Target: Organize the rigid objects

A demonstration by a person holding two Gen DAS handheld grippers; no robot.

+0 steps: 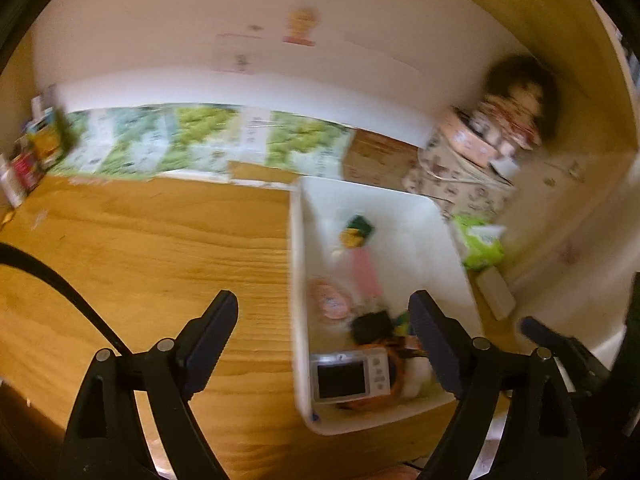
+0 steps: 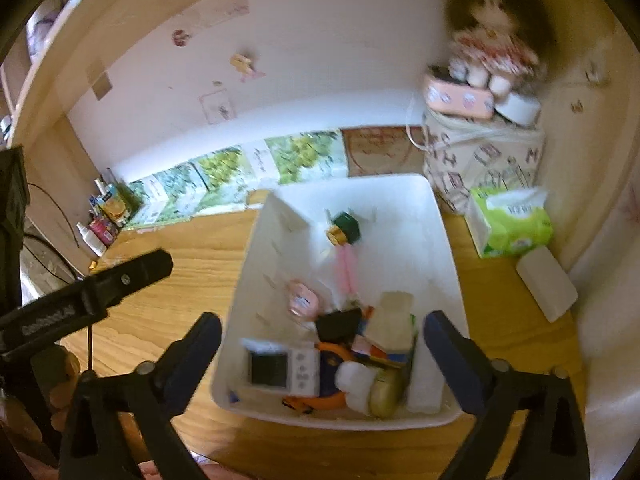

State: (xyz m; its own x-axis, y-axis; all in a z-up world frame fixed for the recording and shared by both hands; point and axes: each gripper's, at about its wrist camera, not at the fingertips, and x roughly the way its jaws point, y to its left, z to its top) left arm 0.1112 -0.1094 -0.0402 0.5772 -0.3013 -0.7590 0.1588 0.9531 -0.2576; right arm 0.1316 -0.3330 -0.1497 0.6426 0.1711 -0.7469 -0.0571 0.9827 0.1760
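A white bin [image 1: 298,320] [image 2: 446,248] stands on the wooden desk with several small items in it. Among them are a silver camera [image 1: 350,374] [image 2: 282,368], a green-capped bottle [image 1: 358,230] [image 2: 344,228], a pink stick [image 1: 366,270] [image 2: 346,268] and a round pink case [image 1: 330,300] [image 2: 304,302]. My left gripper [image 1: 323,304] hovers open above the bin's left wall, and nothing touches its pads. My right gripper [image 2: 323,320] is open above the bin's near end, also holding nothing. The left gripper [image 2: 120,280] shows at the left of the right wrist view.
Right of the bin lie a green tissue pack [image 2: 512,224] and a flat white box [image 2: 546,282]. Behind them a patterned box [image 2: 480,160] carries a doll [image 2: 492,40]. Small bottles [image 2: 104,216] crowd the far left corner. Bare desk [image 1: 160,248] stretches left of the bin.
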